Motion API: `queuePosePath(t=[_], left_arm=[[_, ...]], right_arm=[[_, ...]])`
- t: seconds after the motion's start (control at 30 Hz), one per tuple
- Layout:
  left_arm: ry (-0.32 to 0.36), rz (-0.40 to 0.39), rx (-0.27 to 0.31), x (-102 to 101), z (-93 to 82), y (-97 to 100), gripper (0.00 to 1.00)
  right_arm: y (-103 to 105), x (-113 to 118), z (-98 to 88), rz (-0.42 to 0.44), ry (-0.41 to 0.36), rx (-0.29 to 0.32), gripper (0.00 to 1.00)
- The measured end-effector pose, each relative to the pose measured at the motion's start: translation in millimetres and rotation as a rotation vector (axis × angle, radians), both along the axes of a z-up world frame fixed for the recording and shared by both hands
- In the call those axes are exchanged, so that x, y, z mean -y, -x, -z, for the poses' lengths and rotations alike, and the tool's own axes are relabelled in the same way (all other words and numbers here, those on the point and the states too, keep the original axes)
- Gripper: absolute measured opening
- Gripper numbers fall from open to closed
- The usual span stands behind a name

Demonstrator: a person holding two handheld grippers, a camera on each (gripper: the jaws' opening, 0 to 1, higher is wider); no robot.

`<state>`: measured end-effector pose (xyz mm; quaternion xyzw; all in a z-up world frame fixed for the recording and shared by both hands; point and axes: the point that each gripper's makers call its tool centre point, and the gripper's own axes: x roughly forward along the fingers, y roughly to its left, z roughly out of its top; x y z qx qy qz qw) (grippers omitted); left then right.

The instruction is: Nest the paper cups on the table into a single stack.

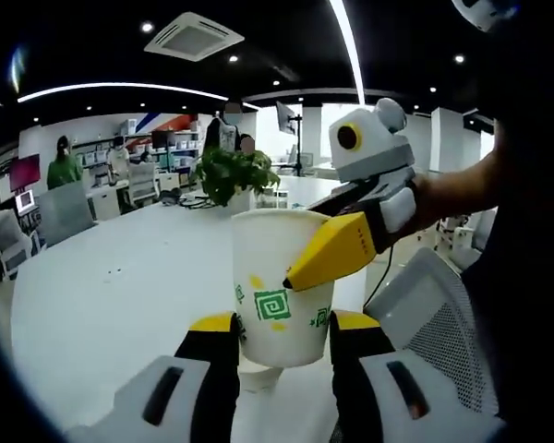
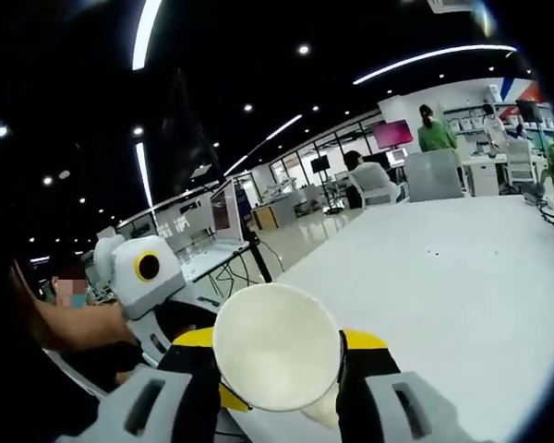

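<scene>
A white paper cup (image 1: 279,277) with a green square-spiral print stands upright over the table, mouth up. My left gripper (image 1: 282,325) is shut on its lower part, one yellow-tipped jaw on each side. A small white piece (image 1: 258,378) shows under the cup; I cannot tell what it is. My right gripper comes in from the upper right, and its yellow finger (image 1: 337,247) lies against the cup's near side just under the rim. In the right gripper view the same cup's open mouth (image 2: 277,355) faces the camera, and my right gripper (image 2: 279,343) is shut on it.
A wide white table (image 1: 102,286) stretches away behind the cup, with a potted plant (image 1: 231,175) at its far end. A grey mesh chair (image 1: 434,314) stands close on the right. A person's hand (image 2: 74,332) holds the left gripper. Several people sit at distant desks.
</scene>
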<state>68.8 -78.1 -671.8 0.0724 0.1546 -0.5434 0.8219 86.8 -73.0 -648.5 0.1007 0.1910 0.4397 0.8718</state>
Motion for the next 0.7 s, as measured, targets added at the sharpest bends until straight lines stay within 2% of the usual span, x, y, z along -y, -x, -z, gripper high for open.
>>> queuePosePath(t=[0.23,0.37,0.7], left_arm=[[0.023,-0.020,-0.007,1.8,-6.2,-3.0,0.39],[-0.008,-0.020,-0.014,-1.4,-0.9,-0.9,0.40],[-0.005,-0.061,-0.049,-16.8,6.1,4.5,0.45]], right_arm=[[-5.7,5.2,-0.4,0.025,0.001,0.009,0.48],[-6.7,8.0,2.6,0.032,0.015,0.012,0.48],[-13.7,13.0,11.0,0.038,0.070,0.045,0.48]])
